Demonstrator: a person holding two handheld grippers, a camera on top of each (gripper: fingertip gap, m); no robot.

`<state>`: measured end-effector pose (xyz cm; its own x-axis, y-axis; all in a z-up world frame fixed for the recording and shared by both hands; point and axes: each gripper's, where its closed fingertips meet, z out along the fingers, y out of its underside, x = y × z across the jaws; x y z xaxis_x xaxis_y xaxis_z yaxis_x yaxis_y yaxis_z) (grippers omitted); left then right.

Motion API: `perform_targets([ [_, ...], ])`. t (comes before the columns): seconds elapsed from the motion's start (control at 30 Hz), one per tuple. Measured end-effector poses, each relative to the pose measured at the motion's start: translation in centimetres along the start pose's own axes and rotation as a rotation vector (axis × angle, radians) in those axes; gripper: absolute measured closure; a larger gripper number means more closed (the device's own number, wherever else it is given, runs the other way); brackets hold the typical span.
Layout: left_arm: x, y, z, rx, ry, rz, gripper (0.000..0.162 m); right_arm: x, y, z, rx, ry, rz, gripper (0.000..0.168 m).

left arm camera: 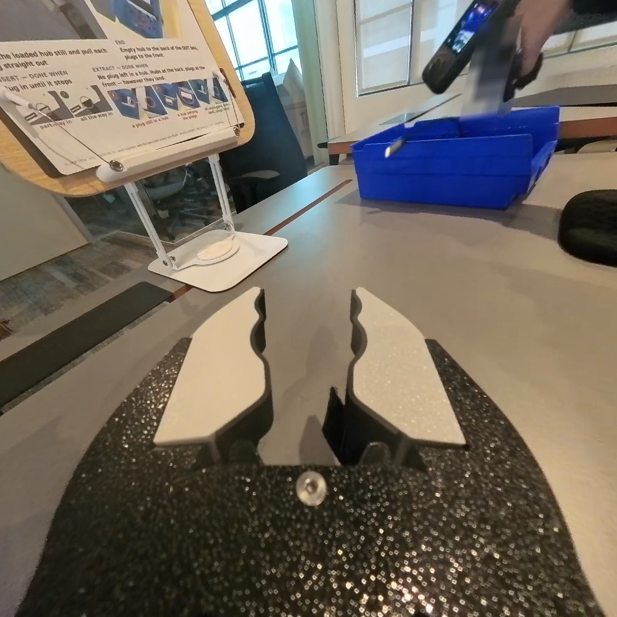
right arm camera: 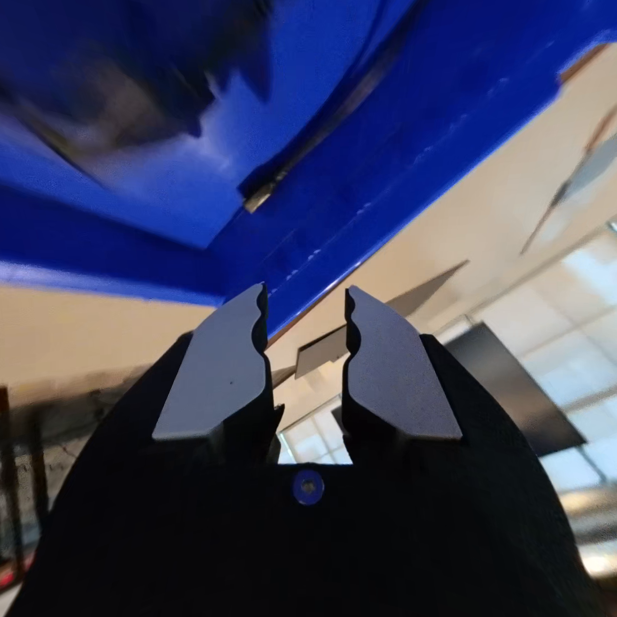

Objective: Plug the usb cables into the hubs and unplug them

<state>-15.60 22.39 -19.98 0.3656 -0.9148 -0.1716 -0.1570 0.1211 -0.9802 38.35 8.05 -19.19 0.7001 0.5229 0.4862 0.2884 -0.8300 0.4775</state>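
Note:
My left gripper (left arm camera: 307, 297) is open and empty, low over the grey table (left arm camera: 400, 283). A blue bin (left arm camera: 450, 180) stands at the far right. A silver USB plug (left arm camera: 394, 147) on a black cable pokes over the bin's divider. My right gripper (left arm camera: 484, 110), held by a hand, reaches down into the bin and is blurred. In the right wrist view my right gripper (right arm camera: 306, 292) is open and empty just above the blue bin (right arm camera: 367, 167). A USB plug (right arm camera: 258, 198) lies against the bin wall ahead of it. Blurred dark shapes (right arm camera: 100, 100) lie further inside.
An instruction board (left arm camera: 117, 83) on a white stand (left arm camera: 220, 257) is at the left of the table. A black pad (left arm camera: 587, 230) lies at the right edge. A dark strip (left arm camera: 83, 337) runs along the table's left edge. Windows and another table lie behind.

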Motion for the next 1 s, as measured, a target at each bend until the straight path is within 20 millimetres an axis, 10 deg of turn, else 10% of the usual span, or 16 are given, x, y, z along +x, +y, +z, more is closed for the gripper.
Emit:
perform_targets([
  [0.2, -0.1, 0.1, 0.0, -0.003, 0.000, -0.008, 0.113, -1.6, 0.1, -2.5, 0.240, -0.217, 0.102, 0.125],
  [0.53, 0.0, 0.2, 0.1, -0.001, 0.004, -0.013, 0.113, -8.2, -10.0, -13.0, 0.971, -0.387, -0.109, 0.136],
  [0.83, 0.1, 0.3, 0.1, -0.002, 0.012, -0.012, 0.113, -7.7, -15.2, -10.5, 0.617, 0.025, -0.335, 0.125],
  [1.0, -0.1, 0.4, 0.1, -0.003, 0.009, -0.018, 0.113, -6.2, -15.7, -9.9, 0.581, 0.109, -0.298, 0.163],
])
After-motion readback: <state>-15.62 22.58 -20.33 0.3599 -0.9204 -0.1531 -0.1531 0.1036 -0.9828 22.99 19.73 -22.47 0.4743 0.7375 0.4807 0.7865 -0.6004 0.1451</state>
